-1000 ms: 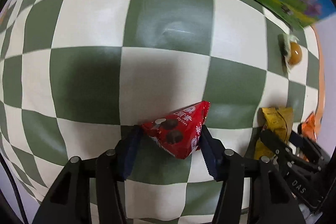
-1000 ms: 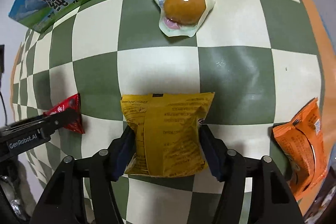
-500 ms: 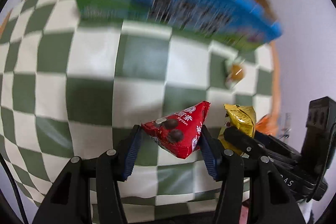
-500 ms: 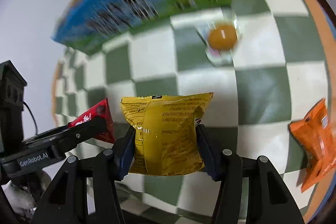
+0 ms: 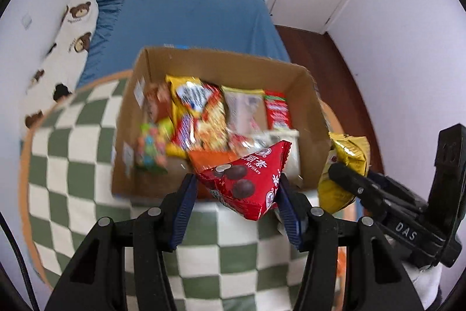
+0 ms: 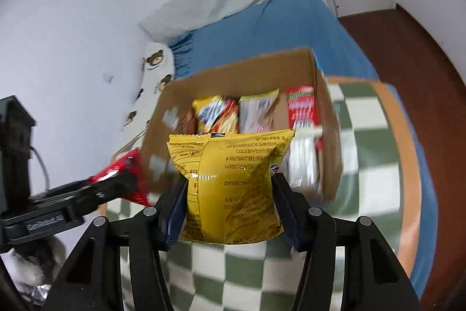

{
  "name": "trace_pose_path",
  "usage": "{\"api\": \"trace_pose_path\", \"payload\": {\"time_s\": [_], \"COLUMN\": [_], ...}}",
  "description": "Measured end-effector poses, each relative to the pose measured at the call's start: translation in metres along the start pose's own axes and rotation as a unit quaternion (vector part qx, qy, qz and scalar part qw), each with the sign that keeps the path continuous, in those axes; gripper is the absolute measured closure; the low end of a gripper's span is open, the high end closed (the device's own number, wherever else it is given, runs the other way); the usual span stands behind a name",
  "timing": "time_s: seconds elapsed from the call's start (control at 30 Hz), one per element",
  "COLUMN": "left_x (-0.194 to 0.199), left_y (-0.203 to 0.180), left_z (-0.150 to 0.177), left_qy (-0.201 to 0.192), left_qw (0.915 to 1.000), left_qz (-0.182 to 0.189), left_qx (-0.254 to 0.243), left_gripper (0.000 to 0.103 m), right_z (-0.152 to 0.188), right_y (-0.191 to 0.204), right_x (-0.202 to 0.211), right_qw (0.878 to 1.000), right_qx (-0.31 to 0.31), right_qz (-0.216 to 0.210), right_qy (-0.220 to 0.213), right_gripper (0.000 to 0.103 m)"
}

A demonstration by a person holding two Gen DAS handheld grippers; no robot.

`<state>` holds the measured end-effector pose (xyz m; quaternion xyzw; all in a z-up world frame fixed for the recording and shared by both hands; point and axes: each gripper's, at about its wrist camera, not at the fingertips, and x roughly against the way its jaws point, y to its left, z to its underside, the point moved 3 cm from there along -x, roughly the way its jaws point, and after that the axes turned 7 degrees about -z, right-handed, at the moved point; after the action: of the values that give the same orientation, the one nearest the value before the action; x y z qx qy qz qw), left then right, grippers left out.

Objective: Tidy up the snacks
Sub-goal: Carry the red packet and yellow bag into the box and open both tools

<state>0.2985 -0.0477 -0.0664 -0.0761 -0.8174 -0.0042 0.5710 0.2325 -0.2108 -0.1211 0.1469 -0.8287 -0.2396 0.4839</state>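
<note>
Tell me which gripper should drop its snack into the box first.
Left, probably. Its red packet already overlaps the box opening, while the right gripper's yellow bag sits outside the box's right wall.

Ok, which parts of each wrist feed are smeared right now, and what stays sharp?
Left wrist view: the cardboard box and its contents are motion-blurred, while the left gripper and its red snack packet stay sharp. Right wrist view: the box and checkered cloth smear, but the right gripper and yellow packet stay crisp.
</note>
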Motion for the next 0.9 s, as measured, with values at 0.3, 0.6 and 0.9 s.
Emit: {"api": "trace_pose_path", "payload": {"time_s": [0.3,0.6,0.9], "left_x": [-0.082,-0.137,-0.142], "left_y": [0.026,0.053,0.056], "left_z": [-0.036,-0.016,-0.007], "left_qy": [0.058,0.120,0.112], "left_qw": [0.9944,0.9886,0.9890], "left_qz": [-0.087,-0.090,-0.097], "left_qx": [-0.017,0.013,0.009], "left_gripper": [0.051,0.049,0.012], "right_z": [-0.038,-0.018,-0.011], "right_y": [-0.013,-0.034,-0.044], "right_x": [-0.074,-0.127,-0.127], "right_qw": [0.995,0.988,0.986], "right_qx": [0.027,0.021,0.017], "right_qz": [0.083,0.110,0.131], "right_qy": [0.042,0.103,0.103], "right_gripper": [0.045,0.011,0.005]}}
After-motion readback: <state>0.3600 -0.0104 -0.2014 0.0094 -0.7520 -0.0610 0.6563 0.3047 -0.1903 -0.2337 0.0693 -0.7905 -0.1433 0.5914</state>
